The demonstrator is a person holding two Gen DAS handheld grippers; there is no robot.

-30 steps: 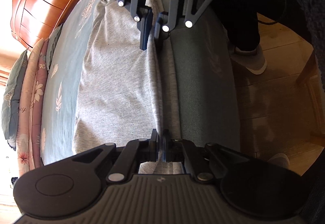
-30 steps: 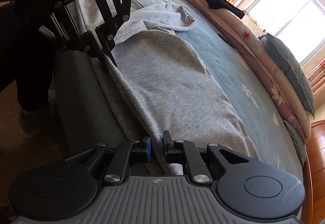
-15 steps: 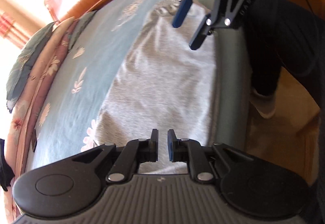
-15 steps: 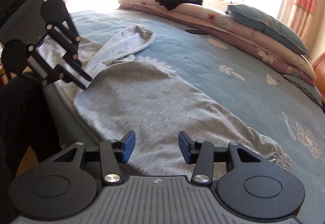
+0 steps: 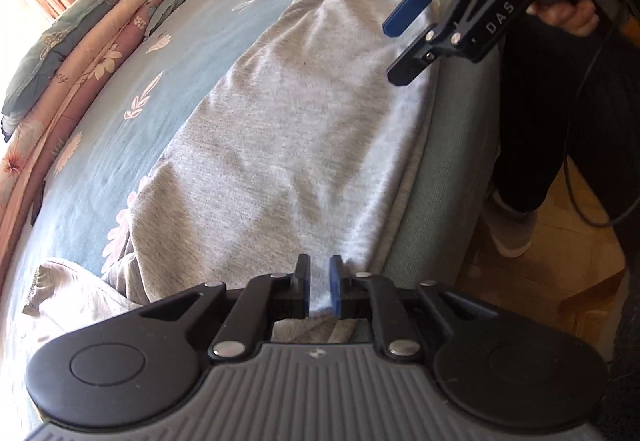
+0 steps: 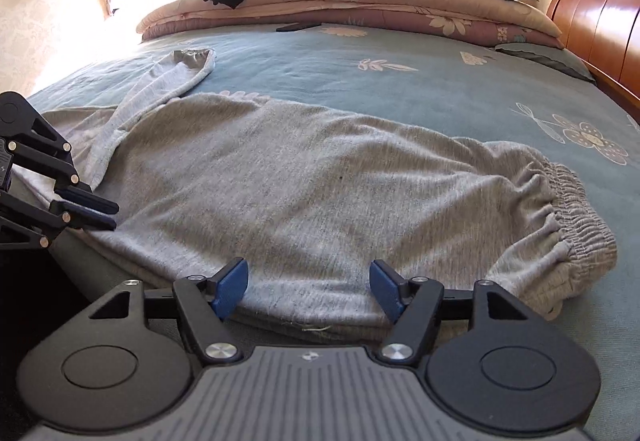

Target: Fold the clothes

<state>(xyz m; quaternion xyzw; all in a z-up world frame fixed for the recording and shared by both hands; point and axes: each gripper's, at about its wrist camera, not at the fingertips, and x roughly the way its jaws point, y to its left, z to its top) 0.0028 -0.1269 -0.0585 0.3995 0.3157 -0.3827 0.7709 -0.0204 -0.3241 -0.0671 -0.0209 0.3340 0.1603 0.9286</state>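
Right claw [image 6: 308, 281] wide and opening wider, nothing between its pads, poised over the near edge of the grey sweatpants [image 6: 320, 181]. Left claw [image 5: 319, 281] down to a narrow gap, seemingly gripping nothing, just above that same edge further toward the legs. Laid lengthwise along the near side of the bed [image 6: 400, 89], doubled leg over leg, front edge running right at the mattress rim. Soft, light jersey by the look of it, limp rather than stiff, likely to sag and crease between two holds, not slippery, nothing to break. Best taken at the layered near edge, pinching all layers together so none slides off. Off to the right, the gathered elastic waistband [image 6: 576, 217] – thicker, bunched, probably the firmest place to grip. Further back on the left, one leg cuff [image 6: 192, 59] strayed up the sheet, apart from the main body, and likely needing to be drawn back in line first. Beyond, folded quilts [image 6: 360, 5] along the far side – well clear.
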